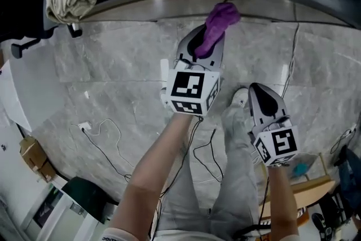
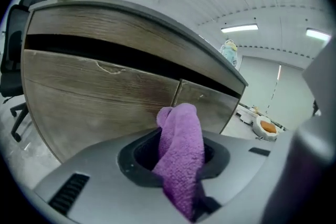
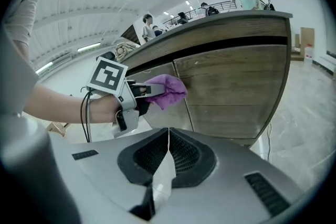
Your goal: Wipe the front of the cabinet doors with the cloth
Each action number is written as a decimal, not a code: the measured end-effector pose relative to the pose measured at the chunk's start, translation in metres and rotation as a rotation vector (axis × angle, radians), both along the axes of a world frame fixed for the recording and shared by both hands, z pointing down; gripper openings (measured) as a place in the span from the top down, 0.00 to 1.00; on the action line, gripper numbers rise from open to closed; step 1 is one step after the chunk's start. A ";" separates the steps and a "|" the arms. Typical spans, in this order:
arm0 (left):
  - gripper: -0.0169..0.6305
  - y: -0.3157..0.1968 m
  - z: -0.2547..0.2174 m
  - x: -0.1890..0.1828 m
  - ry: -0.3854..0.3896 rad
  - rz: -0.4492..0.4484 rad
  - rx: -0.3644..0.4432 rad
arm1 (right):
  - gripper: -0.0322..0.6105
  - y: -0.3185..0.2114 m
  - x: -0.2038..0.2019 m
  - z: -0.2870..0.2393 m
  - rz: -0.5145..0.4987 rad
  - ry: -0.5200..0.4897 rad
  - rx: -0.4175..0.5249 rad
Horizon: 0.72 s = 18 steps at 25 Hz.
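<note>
The person reaches the left gripper forward and away from the body on a bare, almost straight left forearm, its marker cube facing up and its jaws clamped on a bunched purple cloth that sticks out past the tips. The right gripper hangs lower and nearer the legs, just to the right of the left one and apart from it, with the right forearm drawn in close. Its jaws are pressed together with nothing between them.
</note>
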<state>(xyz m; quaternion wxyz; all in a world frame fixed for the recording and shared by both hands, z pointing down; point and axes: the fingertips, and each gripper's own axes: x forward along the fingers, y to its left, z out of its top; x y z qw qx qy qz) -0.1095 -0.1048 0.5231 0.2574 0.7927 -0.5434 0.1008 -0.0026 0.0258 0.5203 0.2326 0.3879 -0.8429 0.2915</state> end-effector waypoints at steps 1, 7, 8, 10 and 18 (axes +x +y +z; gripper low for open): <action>0.82 -0.003 0.003 0.001 -0.007 0.002 -0.004 | 0.91 0.002 0.003 0.002 0.003 -0.001 -0.004; 0.82 -0.014 0.010 -0.024 -0.071 -0.023 -0.002 | 0.91 0.007 0.005 0.011 0.003 0.004 -0.018; 0.82 -0.014 0.011 -0.033 -0.077 -0.029 -0.002 | 0.91 0.006 0.002 0.012 0.004 0.005 -0.019; 0.82 -0.014 0.011 -0.052 -0.086 -0.045 0.000 | 0.91 0.004 -0.008 0.012 0.000 0.006 -0.017; 0.82 0.001 0.014 -0.157 -0.110 -0.153 -0.007 | 0.91 0.005 -0.085 0.014 -0.081 0.007 -0.014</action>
